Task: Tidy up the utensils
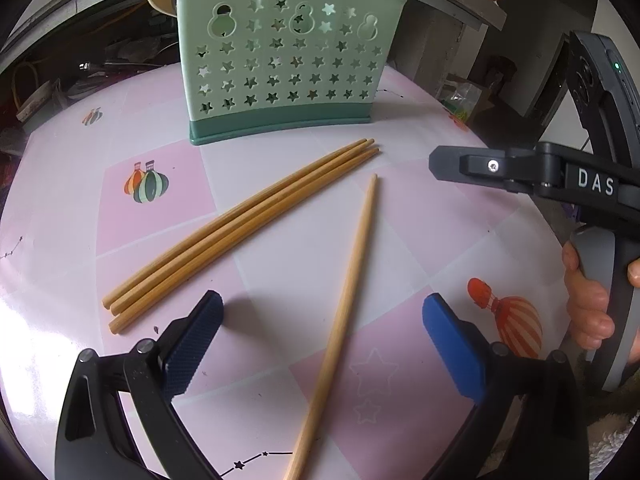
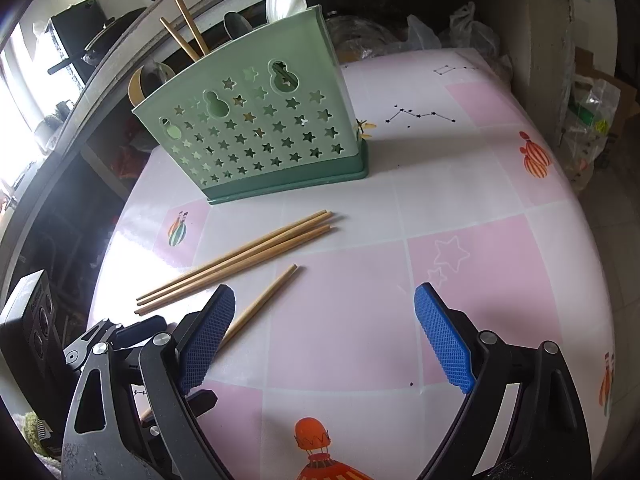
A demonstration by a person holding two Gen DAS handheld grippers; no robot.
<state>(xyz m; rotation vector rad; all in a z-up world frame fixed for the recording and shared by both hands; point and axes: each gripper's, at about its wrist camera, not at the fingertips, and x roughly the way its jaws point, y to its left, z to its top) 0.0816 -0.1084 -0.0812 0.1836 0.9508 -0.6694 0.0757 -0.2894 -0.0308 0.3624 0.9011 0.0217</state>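
A green utensil holder (image 1: pixel 280 68) with star cut-outs stands on the pink checked table (image 1: pixel 420 208); it also shows in the right wrist view (image 2: pixel 256 136), holding chopsticks and a white spoon. Three wooden chopsticks (image 1: pixel 240 232) lie together in front of it, also in the right wrist view (image 2: pixel 236 260). A single chopstick (image 1: pixel 344 320) lies between my left gripper's open fingers; in the right wrist view this chopstick (image 2: pixel 264 300) lies by my left finger. My left gripper (image 1: pixel 324 340) is open and empty. My right gripper (image 2: pixel 324 336) is open and empty above the table.
The right gripper's body (image 1: pixel 560 176) reaches in from the right in the left wrist view. Shelving with clutter and plastic bags (image 2: pixel 472 36) surrounds the table's far side. The table edge (image 2: pixel 576 200) curves away at the right.
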